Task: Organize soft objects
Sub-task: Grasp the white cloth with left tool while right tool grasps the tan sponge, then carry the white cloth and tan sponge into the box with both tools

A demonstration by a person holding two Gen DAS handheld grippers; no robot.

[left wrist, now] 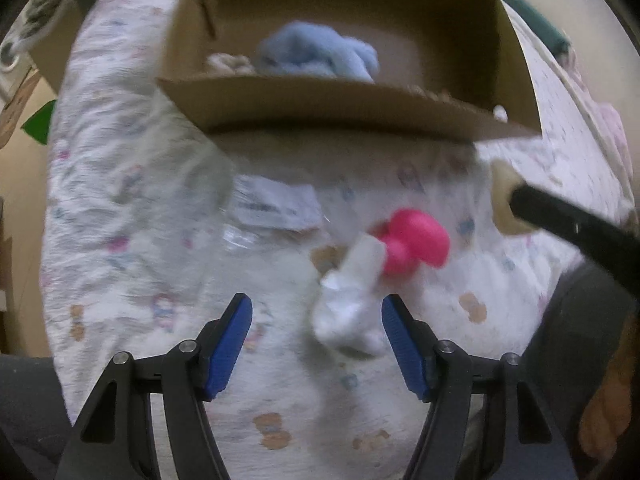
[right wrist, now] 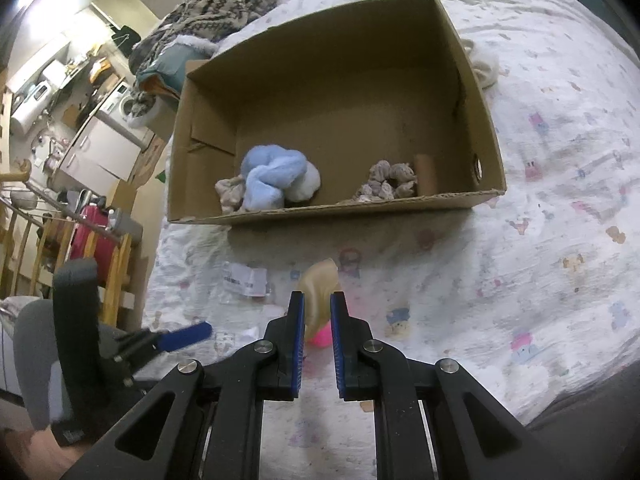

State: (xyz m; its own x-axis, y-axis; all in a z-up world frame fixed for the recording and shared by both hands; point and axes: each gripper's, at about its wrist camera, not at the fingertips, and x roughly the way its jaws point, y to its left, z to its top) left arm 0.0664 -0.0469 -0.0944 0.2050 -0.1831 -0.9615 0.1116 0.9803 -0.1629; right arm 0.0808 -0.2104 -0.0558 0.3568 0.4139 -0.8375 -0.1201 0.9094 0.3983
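Note:
A cardboard box (right wrist: 400, 204) stands on the bed and holds a light blue plush (right wrist: 276, 178), grey scrunchies (right wrist: 386, 184) and a brown roll (right wrist: 424, 174). The box also shows in the left wrist view (left wrist: 340, 108). My right gripper (right wrist: 317, 300) is shut on a beige soft object (right wrist: 318, 284), held above the bed in front of the box; it shows at the right of the left wrist view (left wrist: 505, 200). My left gripper (left wrist: 317, 310) is open over a white soft object (left wrist: 350, 304) with a pink piece (left wrist: 416, 240) lying on the bed.
The patterned bedsheet (right wrist: 540, 220) covers the bed. A clear plastic bag with a white label (left wrist: 276, 204) lies in front of the box. A cream cloth (right wrist: 482, 66) lies behind the box. Blankets (right wrist: 208, 12) are piled at the far left. Furniture stands beyond the left bed edge.

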